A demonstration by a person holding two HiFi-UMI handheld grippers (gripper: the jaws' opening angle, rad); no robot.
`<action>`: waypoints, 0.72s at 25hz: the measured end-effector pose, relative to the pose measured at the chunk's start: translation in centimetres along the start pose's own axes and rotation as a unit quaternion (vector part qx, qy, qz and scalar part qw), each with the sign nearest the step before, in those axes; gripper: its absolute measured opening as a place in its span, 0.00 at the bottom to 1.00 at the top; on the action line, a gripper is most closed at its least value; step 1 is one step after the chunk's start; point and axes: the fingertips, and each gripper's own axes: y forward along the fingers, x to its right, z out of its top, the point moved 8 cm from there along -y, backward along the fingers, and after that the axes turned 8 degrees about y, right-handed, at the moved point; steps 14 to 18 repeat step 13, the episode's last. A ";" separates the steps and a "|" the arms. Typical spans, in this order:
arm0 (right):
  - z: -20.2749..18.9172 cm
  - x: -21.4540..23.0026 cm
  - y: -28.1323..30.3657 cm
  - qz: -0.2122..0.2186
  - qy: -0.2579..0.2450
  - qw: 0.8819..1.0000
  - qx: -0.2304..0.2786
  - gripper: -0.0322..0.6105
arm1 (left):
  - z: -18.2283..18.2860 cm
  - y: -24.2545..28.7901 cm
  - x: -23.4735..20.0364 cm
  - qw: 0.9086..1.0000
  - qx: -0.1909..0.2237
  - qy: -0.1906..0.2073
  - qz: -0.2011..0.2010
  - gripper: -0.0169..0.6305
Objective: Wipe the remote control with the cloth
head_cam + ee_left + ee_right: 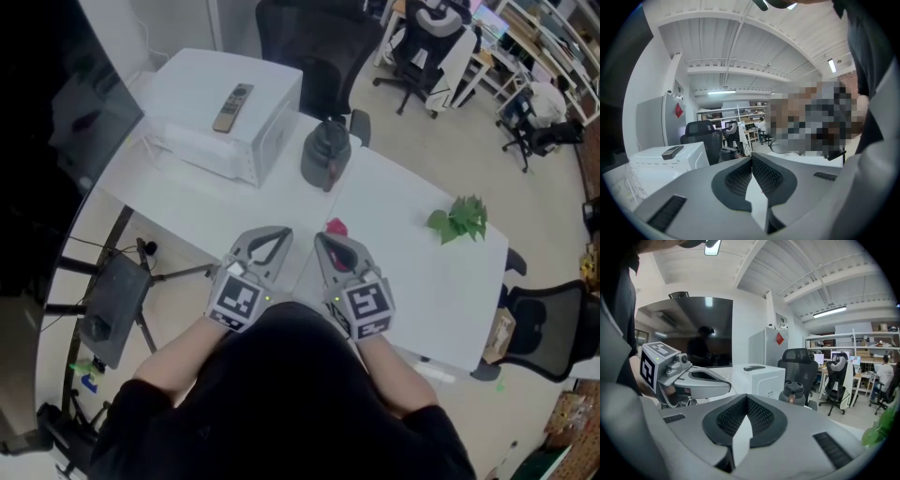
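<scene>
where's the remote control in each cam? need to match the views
Head view: remote control upper left, lying on top of the white box.
Left gripper view: remote control at left, below mid-height, on the box top.
Right gripper view: remote control near centre, on the box top.
Shared landmark: the white box under it, seen in all three views.

remote control (232,107) atop box (187,94) — far left of table (403,272), pot (325,155) right of it, leaves (459,217) farther right
</scene>
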 end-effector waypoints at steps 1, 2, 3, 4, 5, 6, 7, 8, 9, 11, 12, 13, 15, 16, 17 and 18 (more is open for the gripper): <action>0.0 -0.1 -0.1 -0.001 0.001 1.000 -0.001 0.06 | 0.0 0.0 0.1 1.000 0.000 0.000 0.000 0.03; 0.0 -0.1 -0.1 -0.002 0.001 1.000 -0.002 0.06 | 0.0 0.0 0.1 1.000 0.000 0.000 -0.001 0.03; 0.0 -0.1 -0.1 -0.001 0.000 1.000 -0.002 0.06 | 0.0 0.0 0.1 1.000 -0.001 0.000 -0.002 0.03; 0.0 -0.1 -0.2 -0.001 0.000 1.000 -0.001 0.06 | 0.0 0.0 0.2 1.000 -0.002 0.000 -0.002 0.03; -0.1 -0.1 -0.2 -0.001 0.000 1.000 -0.001 0.06 | 0.0 0.0 0.2 1.000 -0.002 -0.001 -0.002 0.03; -0.1 -0.1 -0.2 -0.002 0.000 1.000 -0.002 0.06 | -0.1 0.0 0.2 1.000 -0.002 -0.002 -0.002 0.03; -0.1 -0.1 -0.2 -0.002 -0.001 1.000 -0.002 0.06 | -0.1 0.0 0.2 1.000 -0.002 -0.002 -0.003 0.03; -0.1 -0.1 -0.2 -0.002 -0.001 1.000 -0.002 0.06 | -0.1 0.1 0.2 1.000 -0.001 -0.003 -0.003 0.03; -0.1 -0.1 -0.2 -0.002 -0.001 1.000 -0.003 0.06 | -0.1 0.1 0.2 1.000 -0.002 -0.003 -0.003 0.03; -0.1 -0.1 -0.2 -0.002 -0.001 1.000 -0.003 0.06 | -0.1 0.1 0.2 1.000 -0.003 -0.002 -0.003 0.03; 0.0 0.0 -0.3 -0.002 -0.001 1.000 -0.003 0.06 | -0.1 0.2 0.2 1.000 -0.003 -0.002 -0.003 0.03; 0.0 0.0 -0.3 -0.002 -0.001 1.000 -0.003 0.06 | 0.0 0.2 0.2 1.000 -0.003 -0.002 -0.003 0.03; 0.0 0.0 -0.3 -0.002 -0.001 1.000 -0.003 0.06 | 0.0 0.2 0.2 1.000 -0.003 -0.002 -0.003 0.03; 0.0 0.0 -0.3 -0.002 -0.001 1.000 -0.003 0.06 | 0.0 0.2 0.2 1.000 -0.003 -0.002 -0.003 0.03; 0.0 0.0 -0.3 -0.002 -0.001 1.000 -0.003 0.06 | 0.0 0.2 0.2 1.000 -0.003 -0.002 -0.003 0.03; 0.0 0.0 -0.3 -0.002 -0.001 1.000 -0.003 0.06 | 0.0 0.2 0.2 1.000 -0.003 -0.002 -0.003 0.03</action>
